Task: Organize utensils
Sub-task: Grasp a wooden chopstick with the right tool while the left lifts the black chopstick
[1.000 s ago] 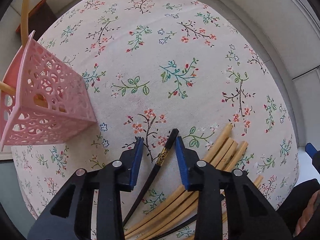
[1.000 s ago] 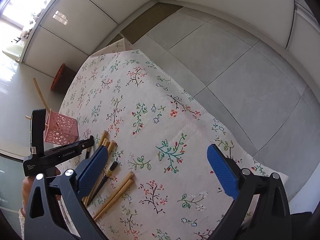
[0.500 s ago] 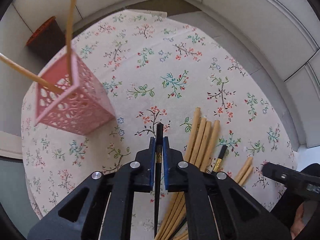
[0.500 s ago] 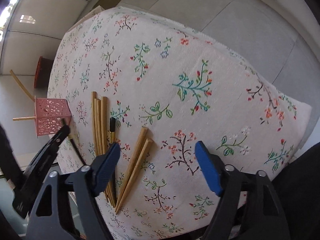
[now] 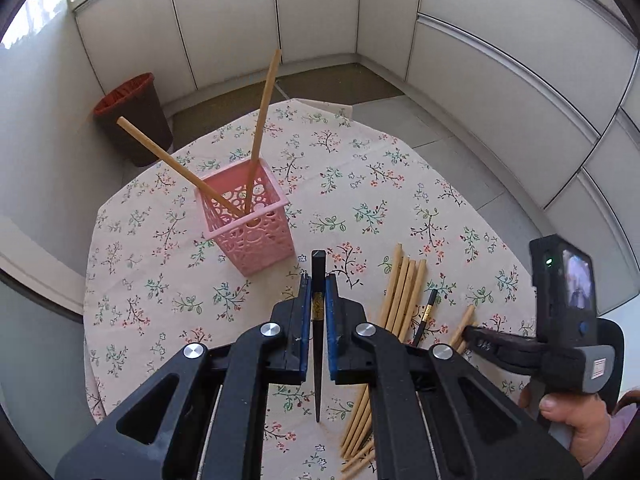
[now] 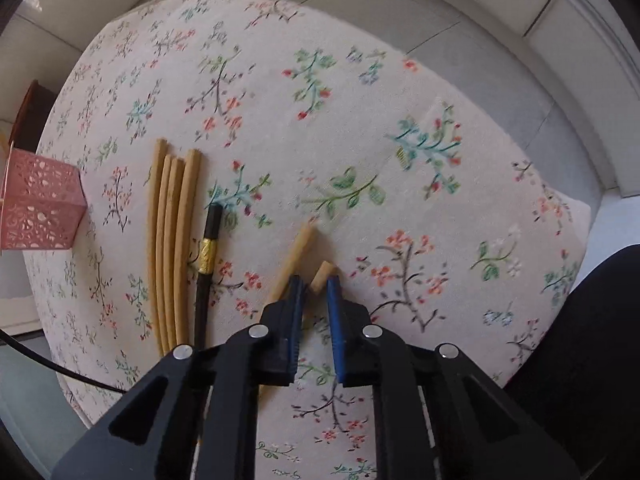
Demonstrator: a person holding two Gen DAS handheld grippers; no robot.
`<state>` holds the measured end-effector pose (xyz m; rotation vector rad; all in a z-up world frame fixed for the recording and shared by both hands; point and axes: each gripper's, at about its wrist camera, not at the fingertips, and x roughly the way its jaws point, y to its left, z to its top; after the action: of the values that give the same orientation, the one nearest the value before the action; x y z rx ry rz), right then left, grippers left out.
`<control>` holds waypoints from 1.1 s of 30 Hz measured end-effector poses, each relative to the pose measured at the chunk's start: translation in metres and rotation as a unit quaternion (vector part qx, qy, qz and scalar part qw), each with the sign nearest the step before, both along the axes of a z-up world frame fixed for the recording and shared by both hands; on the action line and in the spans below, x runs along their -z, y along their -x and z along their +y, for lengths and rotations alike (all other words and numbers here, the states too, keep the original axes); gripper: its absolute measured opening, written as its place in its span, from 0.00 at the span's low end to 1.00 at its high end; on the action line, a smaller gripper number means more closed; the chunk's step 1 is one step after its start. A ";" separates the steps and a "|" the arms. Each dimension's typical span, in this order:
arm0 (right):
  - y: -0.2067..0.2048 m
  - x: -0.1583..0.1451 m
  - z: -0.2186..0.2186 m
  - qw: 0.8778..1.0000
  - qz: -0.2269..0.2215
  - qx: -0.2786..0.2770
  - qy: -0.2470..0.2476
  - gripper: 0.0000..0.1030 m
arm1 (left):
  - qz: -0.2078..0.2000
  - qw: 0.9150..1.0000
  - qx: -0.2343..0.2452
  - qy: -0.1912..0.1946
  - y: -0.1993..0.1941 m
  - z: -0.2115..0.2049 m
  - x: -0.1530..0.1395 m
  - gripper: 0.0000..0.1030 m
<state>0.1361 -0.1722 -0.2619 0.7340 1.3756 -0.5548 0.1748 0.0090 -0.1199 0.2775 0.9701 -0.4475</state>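
My left gripper (image 5: 318, 280) is shut on a black chopstick (image 5: 319, 264), held above the floral tablecloth with its tip pointing down. Just beyond it stands the pink lattice holder (image 5: 256, 236), with two wooden chopsticks (image 5: 264, 120) leaning in it. My right gripper (image 6: 315, 284) points down at the table. Its jaws are closing around the end of a wooden chopstick (image 6: 322, 272), with a thin gap still showing on the left. A second wooden chopstick (image 6: 298, 248) runs under the left finger. Several wooden chopsticks (image 6: 172, 240) and another black chopstick (image 6: 208, 248) lie to the left.
The round table (image 5: 132, 280) carries a floral cloth that drops off at its edges. A dark bin with a red rim (image 5: 132, 116) stands on the floor behind it, by white cabinets. A person's hand (image 5: 568, 412) holds the right gripper at the lower right.
My left gripper shut on the black chopstick and lifted it off the cloth. My right gripper tilted down over the two separate wooden chopsticks and narrowed from wide open.
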 end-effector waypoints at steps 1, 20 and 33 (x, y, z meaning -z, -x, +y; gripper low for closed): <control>-0.002 0.000 0.004 1.000 -0.001 -0.003 0.008 0.12 | -0.003 1.000 -0.001 0.004 0.002 0.002 -0.004 0.06; 0.066 -0.126 -0.021 0.951 -0.294 -0.092 -0.008 0.08 | -0.038 0.994 -0.005 0.100 0.046 0.023 -0.071 0.06; 0.059 -0.255 -0.032 0.886 -0.446 -0.120 0.046 0.08 | -0.092 0.988 -0.034 0.122 0.050 0.033 -0.119 0.06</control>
<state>0.0766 -0.2042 -0.0070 0.6061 0.5506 -0.0406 0.1247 0.0425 -0.0008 0.0620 0.7328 -0.4654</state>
